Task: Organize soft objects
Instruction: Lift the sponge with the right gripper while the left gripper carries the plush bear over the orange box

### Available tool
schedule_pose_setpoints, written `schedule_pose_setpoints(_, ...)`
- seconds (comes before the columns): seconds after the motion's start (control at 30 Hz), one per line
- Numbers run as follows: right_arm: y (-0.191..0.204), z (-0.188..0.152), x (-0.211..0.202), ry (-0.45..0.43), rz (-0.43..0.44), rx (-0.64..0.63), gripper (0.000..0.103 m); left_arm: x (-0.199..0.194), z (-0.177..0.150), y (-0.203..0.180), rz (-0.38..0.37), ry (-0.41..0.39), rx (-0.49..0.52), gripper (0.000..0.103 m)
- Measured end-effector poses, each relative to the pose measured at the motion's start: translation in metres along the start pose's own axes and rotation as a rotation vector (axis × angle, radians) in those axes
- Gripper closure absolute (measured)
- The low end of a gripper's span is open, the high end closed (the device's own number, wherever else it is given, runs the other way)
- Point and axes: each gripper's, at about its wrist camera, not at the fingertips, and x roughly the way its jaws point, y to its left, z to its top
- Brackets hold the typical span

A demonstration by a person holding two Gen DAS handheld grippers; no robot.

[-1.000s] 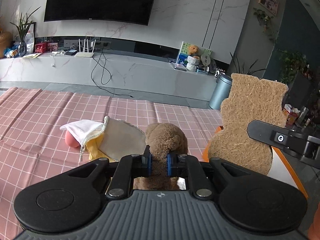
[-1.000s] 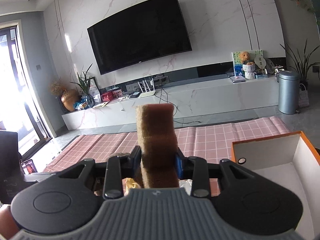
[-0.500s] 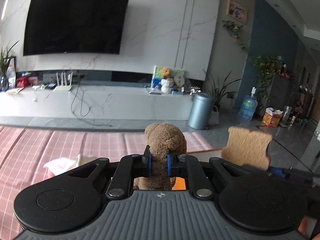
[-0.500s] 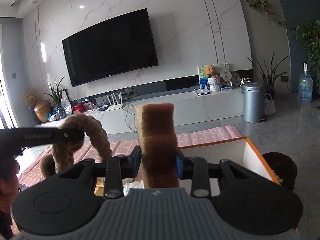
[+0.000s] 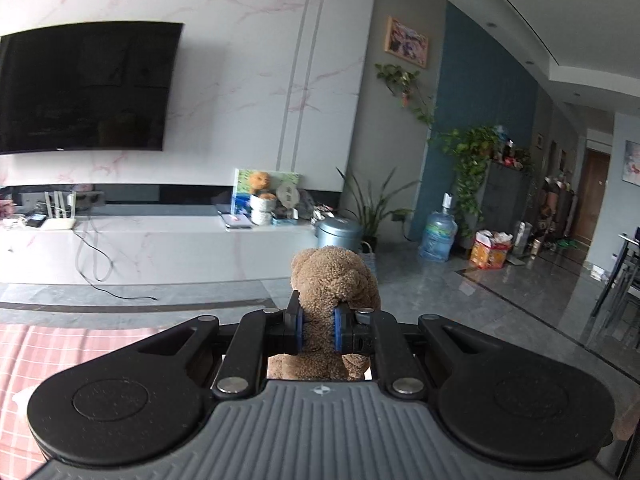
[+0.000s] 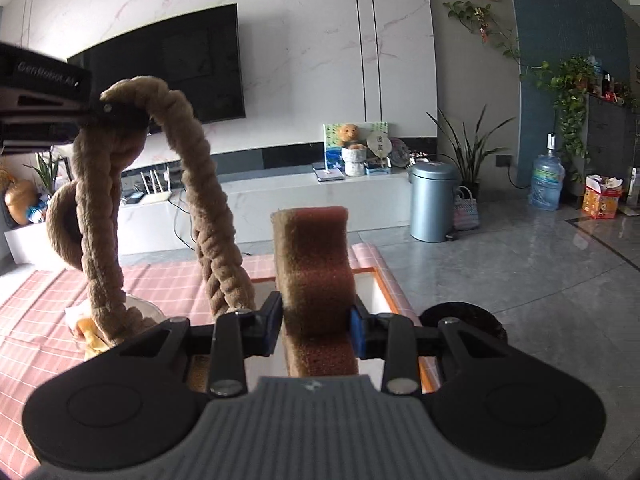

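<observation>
Fingers (image 5: pixel 298 330) pinch plush rope (image 5: pixel 334 280); right fingers (image 6: pixel 272 322) clamp sponge (image 6: pixel 316 280).

Black tongs (image 5: pixel 318 330), blue pads (image 6: pixel 357 334), silver screws.

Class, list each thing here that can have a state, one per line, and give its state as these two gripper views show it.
left gripper: shut on the plush rope toy
plush rope toy: held up, loops hanging
right gripper: shut on the sponge
sponge: held upright above the box
box: open
television: screen dark
trash bin: lid closed
</observation>
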Motion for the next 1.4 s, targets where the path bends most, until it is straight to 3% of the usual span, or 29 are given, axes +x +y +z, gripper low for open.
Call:
schedule_pose_setpoints(0.2, -0.013, -0.014, 0.027, 0.101, -0.014, -0.035, 0.069, 0.052, -0.036, -0.009, -0.037, 0.210, 0.051, 0.088)
schedule_pose_setpoints(0.37, -0.023, -0.030, 0.052, 0.232, 0.013, -0.044, 0.069, 0.088, -0.066, 0.011, -0.113, 0.435, -0.007, 0.088)
schedule_pose_setpoints(0.6, -0.032, -0.036, 0.092, 0.384, -0.005, -0.069, 0.069, 0.117, -0.091, 0.014, -0.174, 0.577, 0.014, 0.086)
schedule_pose_setpoints(0.7, -0.031, -0.038, 0.103, 0.413, -0.043, -0.096, 0.069, 0.130, -0.101, 0.002, -0.175, 0.628, 0.046, 0.085)
schedule_pose_setpoints(0.87, -0.037, -0.043, 0.120, 0.469, -0.045, -0.104, 0.069, 0.144, -0.120, -0.004, -0.218, 0.736, 0.011, 0.076)
schedule_pose_setpoints(0.93, -0.037, -0.047, 0.120, 0.483, -0.056, -0.112, 0.068, 0.146, -0.124, -0.003, -0.218, 0.756, 0.007, 0.065)
schedule_pose_setpoints(1.0, -0.034, -0.051, 0.119, 0.477, -0.059, -0.129, 0.067, 0.145, -0.126, -0.001, -0.216, 0.742, -0.011, 0.042)
schedule_pose_setpoints(1.03, -0.035, -0.052, 0.119, 0.478, -0.058, -0.130, 0.065, 0.144, -0.126, 0.002, -0.212, 0.735, -0.027, 0.039)
schedule_pose_setpoints(1.17, -0.039, -0.053, 0.119, 0.475, -0.037, -0.103, 0.064, 0.134, -0.119, 0.013, -0.227, 0.691, -0.087, 0.040)
schedule_pose_setpoints(1.27, -0.039, -0.056, 0.120, 0.474, -0.022, -0.090, 0.064, 0.127, -0.117, 0.021, -0.226, 0.670, -0.105, 0.055)
schedule_pose_setpoints(1.4, -0.030, -0.059, 0.126, 0.500, 0.013, -0.090, 0.066, 0.114, -0.115, 0.031, -0.180, 0.622, -0.139, 0.057)
